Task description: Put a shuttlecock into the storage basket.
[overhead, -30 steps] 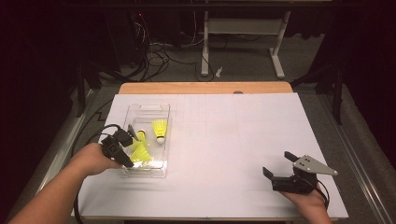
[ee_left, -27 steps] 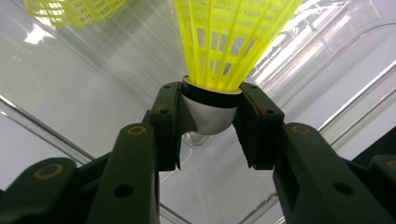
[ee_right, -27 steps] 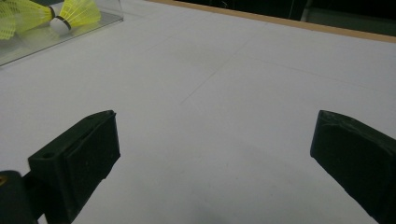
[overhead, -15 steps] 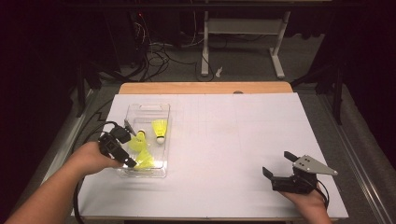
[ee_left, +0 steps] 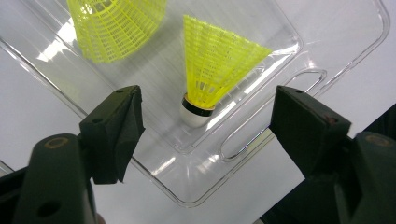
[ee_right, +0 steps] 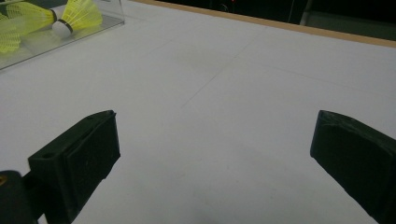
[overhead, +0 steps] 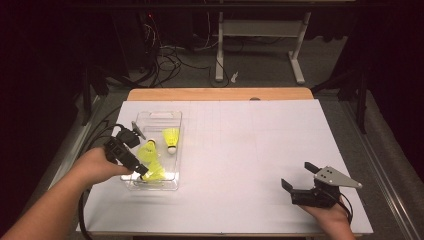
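Three yellow mesh shuttlecocks (overhead: 171, 138) lying in a clear plastic tray (overhead: 165, 116), nearest one (ee_left: 212, 77) upright on its white cork

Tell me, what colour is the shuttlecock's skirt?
Bright yellow mesh on the shuttlecock, clearest in the left gripper view.

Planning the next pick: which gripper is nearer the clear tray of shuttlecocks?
Left. The left gripper hangs open over the clear tray; the right gripper rests far across the table, well apart from it.

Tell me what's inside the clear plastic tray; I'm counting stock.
Three yellow mesh shuttlecocks lie in the clear plastic tray; the left tongs cover part of the near pair.
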